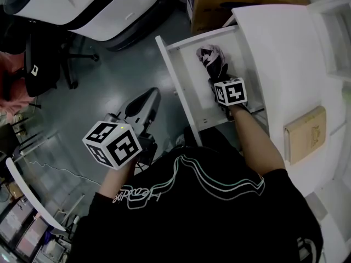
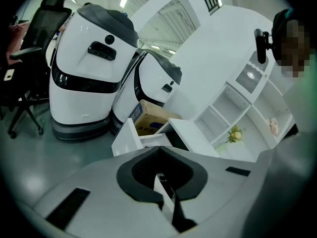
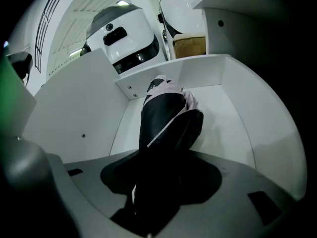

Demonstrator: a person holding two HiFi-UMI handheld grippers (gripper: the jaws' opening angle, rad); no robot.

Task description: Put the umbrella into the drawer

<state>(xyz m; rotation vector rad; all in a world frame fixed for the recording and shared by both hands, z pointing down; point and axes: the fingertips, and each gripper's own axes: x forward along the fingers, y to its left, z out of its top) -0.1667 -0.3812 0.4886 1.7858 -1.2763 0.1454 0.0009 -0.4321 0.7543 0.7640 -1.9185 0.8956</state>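
Inside the pulled-out white drawer (image 1: 189, 76), the right gripper (image 1: 218, 76) clamped its jaws on the near end of a folded black umbrella with pale pink trim (image 1: 210, 58). The umbrella sat within the drawer's walls and pointed away from the jaws toward the far panel. Well to that gripper's left, the left gripper (image 1: 143, 100) hung over the grey floor, its jaws pressed together on nothing. Beyond the drawer stood a brown cardboard box (image 1: 241, 1). A tan book (image 1: 304, 133) lay on the white desk (image 1: 285, 53) at the right gripper's right.
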